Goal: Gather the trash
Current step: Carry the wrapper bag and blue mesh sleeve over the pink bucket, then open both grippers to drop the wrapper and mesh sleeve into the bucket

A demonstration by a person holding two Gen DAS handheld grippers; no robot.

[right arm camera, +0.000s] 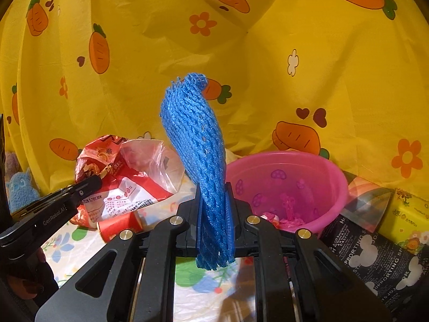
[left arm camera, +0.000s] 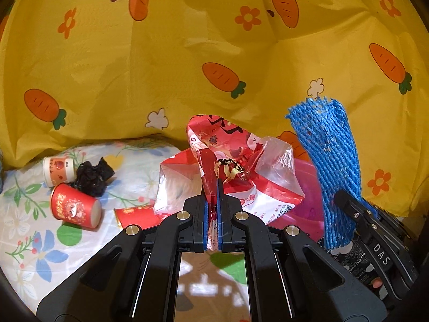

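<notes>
The left tongs point(left arm camera: 212, 187) are seen clenched on a crumpled red-and-clear wrapper point(left arm camera: 230, 166), which is lifted off the floral-covered surface point(left arm camera: 32, 230), presumably to be carried to the pink basin point(right arm camera: 289, 185). The right tongs point(right arm camera: 213, 196) are clamped on a blue foam net sleeve point(right arm camera: 195, 134), held upright just beside the basin, likely for dropping in. Two red paper cups point(left arm camera: 76, 209), a white cup point(left arm camera: 57, 170) and a black crumpled bag point(left arm camera: 93, 173) are left lying near one another on the surface, judged to be trash not yet collected.
</notes>
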